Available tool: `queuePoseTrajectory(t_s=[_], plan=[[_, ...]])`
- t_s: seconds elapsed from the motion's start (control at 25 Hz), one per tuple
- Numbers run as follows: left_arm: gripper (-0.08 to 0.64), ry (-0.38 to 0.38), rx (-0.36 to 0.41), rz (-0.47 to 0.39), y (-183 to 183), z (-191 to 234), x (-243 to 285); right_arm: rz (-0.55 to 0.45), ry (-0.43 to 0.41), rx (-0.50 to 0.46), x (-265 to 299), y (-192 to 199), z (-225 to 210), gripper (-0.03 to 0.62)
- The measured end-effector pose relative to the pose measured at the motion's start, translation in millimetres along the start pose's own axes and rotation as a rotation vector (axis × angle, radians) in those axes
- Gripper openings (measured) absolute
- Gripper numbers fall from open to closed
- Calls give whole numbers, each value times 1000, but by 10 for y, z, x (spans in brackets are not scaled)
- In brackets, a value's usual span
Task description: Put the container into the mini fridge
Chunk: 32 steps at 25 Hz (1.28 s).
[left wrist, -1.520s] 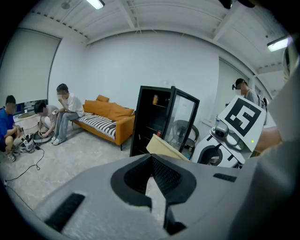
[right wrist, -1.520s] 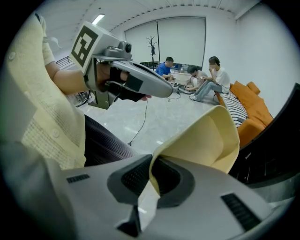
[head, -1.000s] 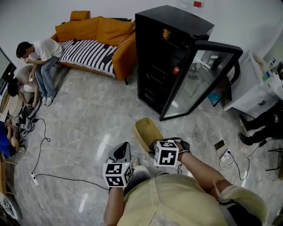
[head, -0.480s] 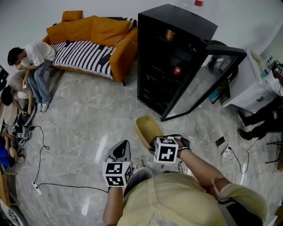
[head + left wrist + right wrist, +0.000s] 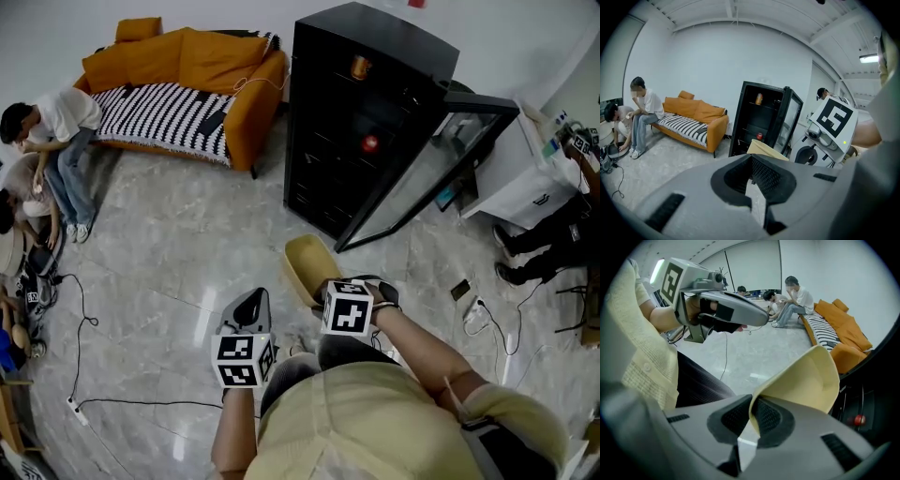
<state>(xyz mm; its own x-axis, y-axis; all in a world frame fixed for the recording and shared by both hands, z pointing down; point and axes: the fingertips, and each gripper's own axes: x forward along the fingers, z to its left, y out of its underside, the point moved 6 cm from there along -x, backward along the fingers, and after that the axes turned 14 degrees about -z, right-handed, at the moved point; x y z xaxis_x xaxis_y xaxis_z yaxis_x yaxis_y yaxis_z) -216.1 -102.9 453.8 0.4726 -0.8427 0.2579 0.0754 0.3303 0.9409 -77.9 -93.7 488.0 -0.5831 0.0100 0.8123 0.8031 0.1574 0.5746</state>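
Observation:
A pale yellow container [image 5: 309, 268] hangs above the floor, my right gripper [image 5: 324, 293] shut on its rim. In the right gripper view the container [image 5: 806, 380] curves up from between the jaws of that gripper [image 5: 752, 418]. The black mini fridge [image 5: 361, 103] stands ahead with its glass door [image 5: 427, 164] swung open to the right; a red item [image 5: 370, 143] and an orange can [image 5: 359, 67] sit on its shelves. My left gripper [image 5: 249, 307] hovers to the container's left with nothing between its jaws, which are closed; the left gripper view shows the fridge [image 5: 759, 119] beyond them.
An orange sofa [image 5: 187, 80] with a striped cover stands left of the fridge. People sit at the far left [image 5: 47, 141]. Cables [image 5: 80, 319] trail over the marble floor. A white cabinet [image 5: 525, 178] and another person's legs [image 5: 548, 248] are at the right.
I have stepped slightly closer to the fridge with the container held in the right gripper; both grippers shifted a little leftward and forward in the head view.

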Motion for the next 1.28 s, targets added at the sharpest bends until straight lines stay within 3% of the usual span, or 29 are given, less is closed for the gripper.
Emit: queuePoseTrajectory(t_s=[0.52, 0.76, 1.28], plan=[[21, -40, -19, -20, -104, 205, 211, 14, 5, 10, 88, -2, -590, 34], [21, -95, -13, -39, -200, 318, 572, 8, -27, -11, 50, -26, -943, 34], [21, -98, 1, -54, -347, 312, 1547, 45, -51, -56, -48, 124, -1845, 34]])
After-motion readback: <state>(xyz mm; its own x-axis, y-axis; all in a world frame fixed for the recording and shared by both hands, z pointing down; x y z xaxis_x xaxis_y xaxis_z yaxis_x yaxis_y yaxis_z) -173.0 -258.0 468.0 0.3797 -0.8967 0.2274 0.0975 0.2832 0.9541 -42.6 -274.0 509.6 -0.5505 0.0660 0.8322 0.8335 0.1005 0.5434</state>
